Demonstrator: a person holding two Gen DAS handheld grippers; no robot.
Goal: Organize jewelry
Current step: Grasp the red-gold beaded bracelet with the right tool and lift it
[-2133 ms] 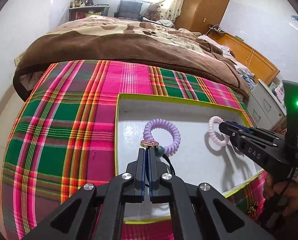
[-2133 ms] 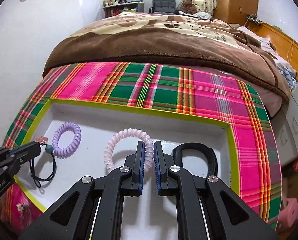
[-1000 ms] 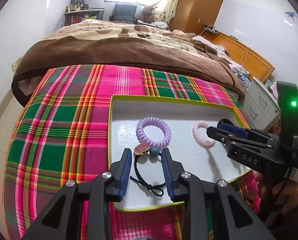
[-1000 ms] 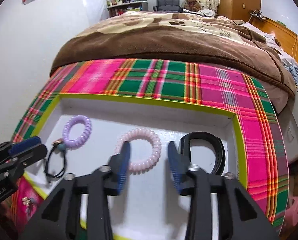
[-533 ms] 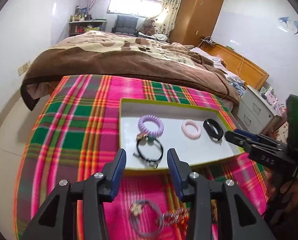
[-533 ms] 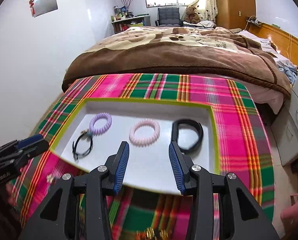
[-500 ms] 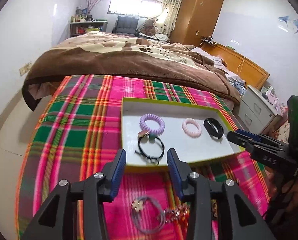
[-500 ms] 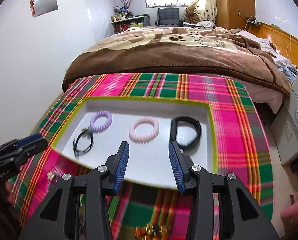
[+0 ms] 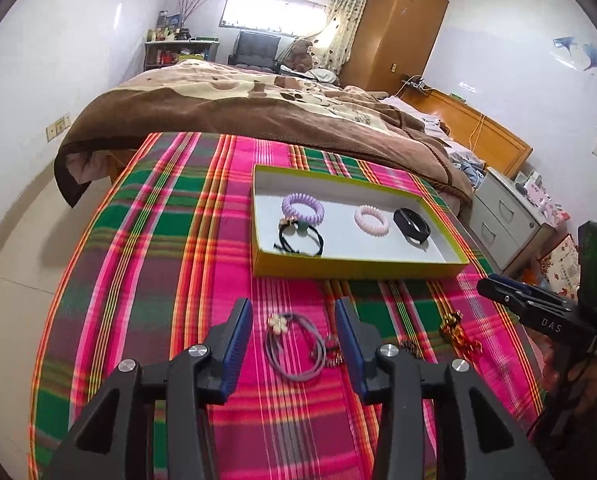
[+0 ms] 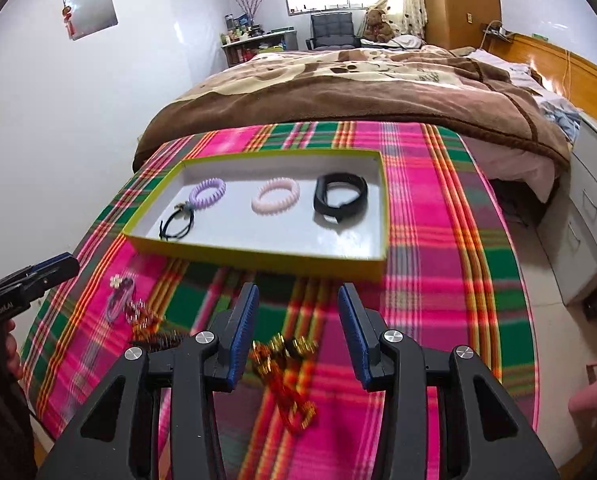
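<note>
Nearest us, both the left gripper [image 9: 294,332] and right gripper [image 10: 298,328] stand wide and hold nothing. We could snag the gold chain [image 10: 286,376] or grey hair tie [image 9: 296,346] in the plaid cloth [image 9: 158,240], or grab two at once. Beyond, the tray [image 9: 358,270] already holds four bands.

The room is brightly lit by daylight from the window [image 9: 272,10], which is overexposed. Glare is seen on the white tray floor [image 10: 338,240]. Soft shadows are cast. Straight lines are bent by fisheye distortion, corners are vignetted black, and the near plaid cloth [image 10: 438,280] is motion-blurred.
</note>
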